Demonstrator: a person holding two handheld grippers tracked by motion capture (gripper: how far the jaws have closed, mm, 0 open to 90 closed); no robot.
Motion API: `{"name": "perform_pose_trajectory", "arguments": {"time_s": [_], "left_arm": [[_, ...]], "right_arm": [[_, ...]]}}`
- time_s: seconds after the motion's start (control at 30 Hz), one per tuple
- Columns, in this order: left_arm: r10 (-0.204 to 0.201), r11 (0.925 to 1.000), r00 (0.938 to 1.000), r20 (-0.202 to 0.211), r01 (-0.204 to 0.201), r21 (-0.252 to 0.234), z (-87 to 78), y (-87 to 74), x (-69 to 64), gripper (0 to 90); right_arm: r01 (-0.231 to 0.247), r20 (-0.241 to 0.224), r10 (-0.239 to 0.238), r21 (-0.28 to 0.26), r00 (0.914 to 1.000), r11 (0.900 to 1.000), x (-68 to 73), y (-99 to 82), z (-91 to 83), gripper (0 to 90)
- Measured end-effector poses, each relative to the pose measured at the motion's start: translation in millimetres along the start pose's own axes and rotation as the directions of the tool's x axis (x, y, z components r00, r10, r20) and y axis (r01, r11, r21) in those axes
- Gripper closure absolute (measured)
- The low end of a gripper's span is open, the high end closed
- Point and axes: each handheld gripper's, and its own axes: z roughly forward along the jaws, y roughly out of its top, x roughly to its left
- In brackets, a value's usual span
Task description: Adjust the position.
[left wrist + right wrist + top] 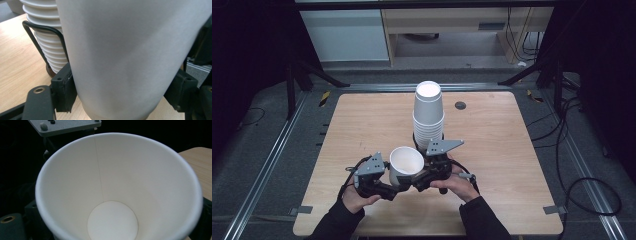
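The stack of inverted white cups (428, 114) stands in a black wire holder (42, 42) near the middle of the wooden desk (362, 125). A dark round grommet (460, 105) sits towards the far edge.

Cup (406, 164): white paper, matt, smooth; a fine seam is seen down the inside wall, and the outside is plain.
Stack (428, 114): white paper cups, matt, with rolled rims seen as ribbed rings.
Holder (43, 42): thin black wire, slightly glossy, bent around the stack; a brown round base is seen beneath it.
Table (362, 125): pale wood grain, smooth, with a low sheen.
Left gripper (384, 181): black plastic, matt; the inner pad faces look rough; a brass-coloured ring is set in one arm.
Right gripper (422, 177): black plastic, matt.
Plates (443, 146): grey metal, flat and dull, with small screws.
Sleeves (482, 220): dark cloth, matt.
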Motion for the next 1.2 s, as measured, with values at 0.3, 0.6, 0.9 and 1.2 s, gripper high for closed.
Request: {"name": "perform_pose_trajectory", "arguments": {"time_s": [0.3,0.6,0.9,1.2], "left_arm": [[-0.001,0.9999,1.0,-0.001,0.001,0.015,1.4,-1.6,1.8,23.0],[0.001,0.9999,1.0,0.005,-0.001,0.016,1.9,-2.1,1.9,21.8],[-0.009,0.9979,0.9999,0.013,0.009,0.064,6.1,-7.8,5.4,16.4],[-0.044,0.996,0.9986,-0.03,0.046,0.076,-0.5,-14.8,16.1,15.3]], "right_arm": [[0.015,-0.006,-0.015,0.014,0.9999,0.9998,1.0,-1.3,0.7,15.0],[0.036,0.005,-0.036,0.02,0.9993,0.9991,3.0,-1.1,0.4,16.2],[0.067,0.043,-0.066,-0.005,0.9969,0.9978,5.9,8.1,-14.0,16.0],[0.099,0.141,-0.1,0.009,0.985,0.995,10.6,10.4,-39.9,15.6]]}}
